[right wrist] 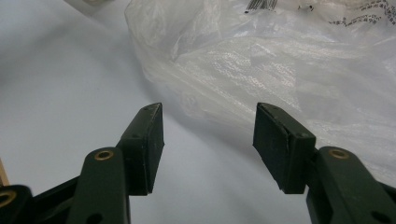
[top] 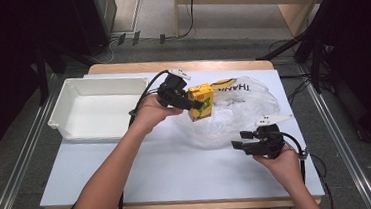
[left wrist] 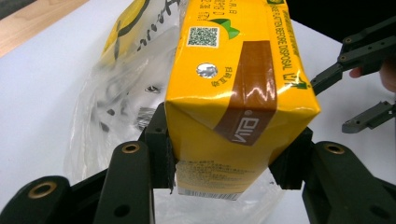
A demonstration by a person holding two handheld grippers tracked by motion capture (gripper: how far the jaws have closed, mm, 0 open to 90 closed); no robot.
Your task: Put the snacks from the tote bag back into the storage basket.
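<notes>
Grippers working over a plastic bag, juice carton lifted.
Low right of the high view, the right gripper point(top: 240, 139) is hovering with jaws apart beside the plastic bag point(top: 234, 115); farther up, at centre, the left gripper point(top: 197, 105) is clamping the yellow carton point(top: 201, 100) (held off the table point(top: 168, 171)).

White table point(top: 144, 173): tray point(top: 72, 88), plastic bag point(top: 244, 115)

a yellow drink carton point(top: 201, 101) with a brown stripe, held upright above the clear plastic bag point(top: 234, 115).
</notes>
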